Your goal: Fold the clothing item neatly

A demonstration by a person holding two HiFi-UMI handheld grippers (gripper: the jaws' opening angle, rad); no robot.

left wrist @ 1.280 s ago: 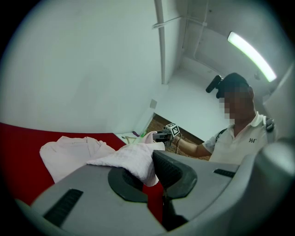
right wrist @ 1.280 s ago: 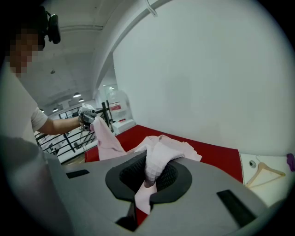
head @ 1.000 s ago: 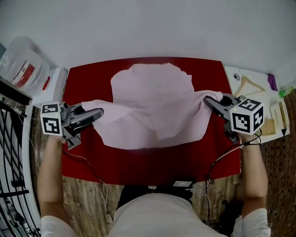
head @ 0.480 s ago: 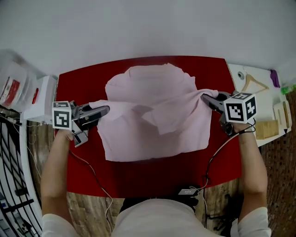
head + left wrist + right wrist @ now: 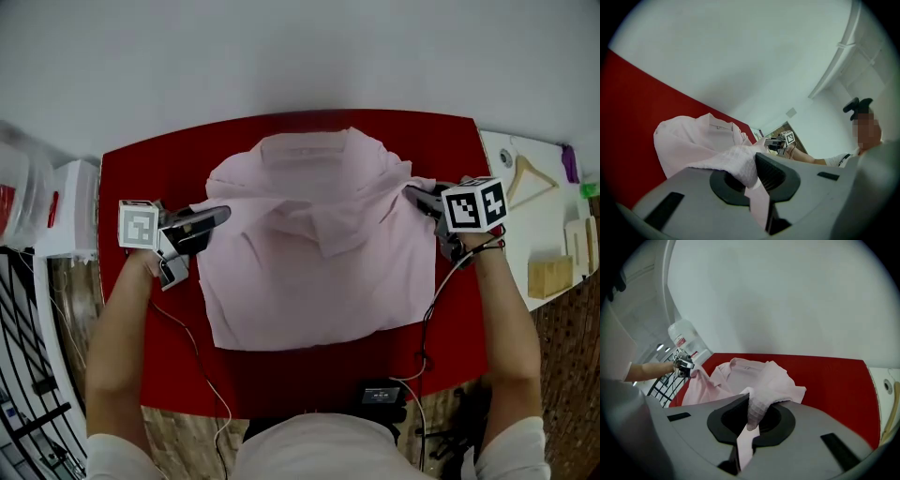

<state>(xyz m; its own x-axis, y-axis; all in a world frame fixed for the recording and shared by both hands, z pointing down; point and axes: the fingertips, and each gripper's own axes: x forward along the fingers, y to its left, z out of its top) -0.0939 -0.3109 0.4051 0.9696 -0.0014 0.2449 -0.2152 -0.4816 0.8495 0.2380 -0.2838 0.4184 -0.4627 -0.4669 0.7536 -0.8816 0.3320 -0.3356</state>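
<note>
Left gripper (image 5: 221,215): jaws clamped on a pinch of the shirt's left edge, tips pointing right.
Shirt (image 5: 309,272): pink, spread on the red table (image 5: 141,178) between the two grippers, collar on the far side. A flap lies across its middle.
Right gripper (image 5: 412,194): jaws closed on the shirt's right edge, with cloth bunched between them. Tips point left.
Hanger (image 5: 528,174): wooden, to the right of the right gripper, off the red table.

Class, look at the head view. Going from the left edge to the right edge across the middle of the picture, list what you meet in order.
white box → left tongs → pink shirt → right tongs → wooden block
</note>
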